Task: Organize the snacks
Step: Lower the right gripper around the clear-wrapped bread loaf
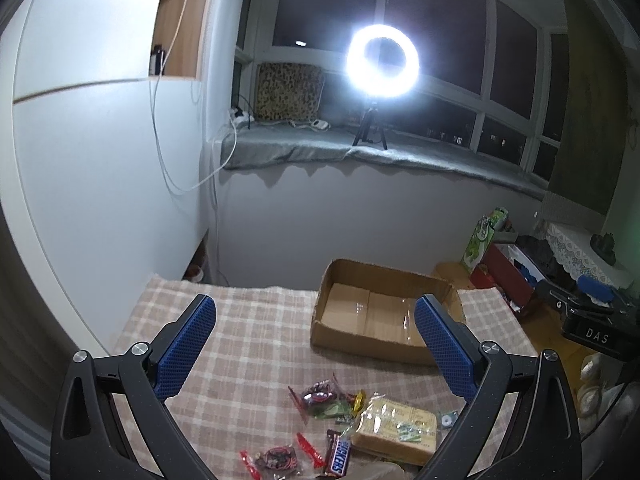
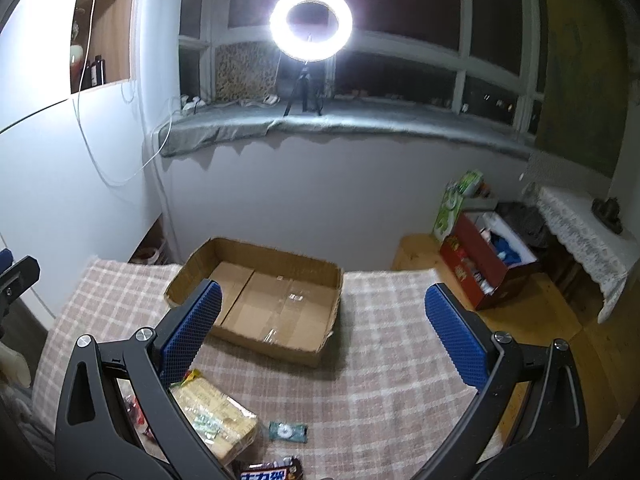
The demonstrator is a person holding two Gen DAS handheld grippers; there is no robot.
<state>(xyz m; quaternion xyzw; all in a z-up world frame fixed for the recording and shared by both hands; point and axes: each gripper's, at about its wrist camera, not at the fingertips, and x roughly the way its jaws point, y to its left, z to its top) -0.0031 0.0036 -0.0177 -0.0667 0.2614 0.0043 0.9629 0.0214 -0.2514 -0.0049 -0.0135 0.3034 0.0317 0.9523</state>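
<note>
An empty, shallow cardboard box (image 1: 380, 312) (image 2: 276, 300) sits on the checked tablecloth (image 1: 256, 328) (image 2: 384, 360). Near the front edge lie snacks: a wrapped yellow bread pack (image 1: 400, 426) (image 2: 216, 416), a Snickers bar (image 1: 339, 454), red-wrapped candies (image 1: 276, 458), a green and dark sweet bundle (image 1: 328, 400), a small teal packet (image 2: 287, 431) (image 1: 449, 420) and a dark chocolate bar (image 2: 269, 470). My left gripper (image 1: 314, 320) is open and empty above the cloth. My right gripper (image 2: 324, 320) is open and empty above the snacks.
A bright ring light (image 1: 382, 62) (image 2: 311, 23) on a tripod stands on the window sill. A red box (image 2: 484, 264) and green carton (image 2: 456, 204) sit on the floor to the right. A white wall is to the left.
</note>
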